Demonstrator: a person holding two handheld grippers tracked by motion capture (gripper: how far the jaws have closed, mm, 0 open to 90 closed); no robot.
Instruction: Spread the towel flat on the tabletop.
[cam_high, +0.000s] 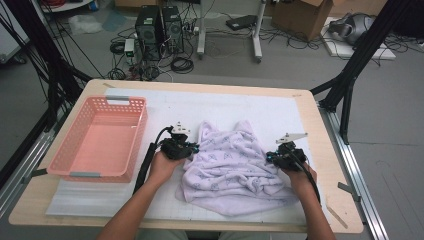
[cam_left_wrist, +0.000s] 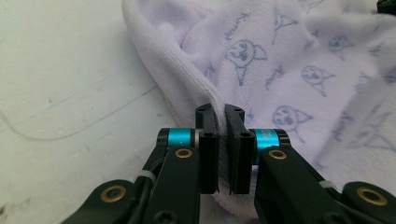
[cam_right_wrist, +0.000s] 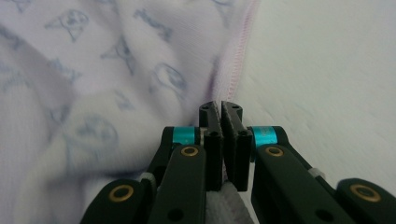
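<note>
A crumpled pale lilac towel (cam_high: 230, 162) printed with small blue figures lies on the white mat in the middle of the table. My left gripper (cam_high: 192, 148) sits at the towel's left edge. In the left gripper view the jaws (cam_left_wrist: 220, 112) are shut on the towel's hemmed edge (cam_left_wrist: 187, 79), with cloth pinched between the pads. My right gripper (cam_high: 270, 157) is at the towel's right edge. In the right gripper view its jaws (cam_right_wrist: 220, 108) are shut on the stitched hem of the towel (cam_right_wrist: 93, 70), and cloth shows between them.
An empty pink plastic basket (cam_high: 125, 102) stands on the left part of the table, close to my left hand. The white mat (cam_high: 280, 107) covers most of the wooden tabletop (cam_high: 327, 170). Black frame struts, computers and cables are on the floor beyond the table.
</note>
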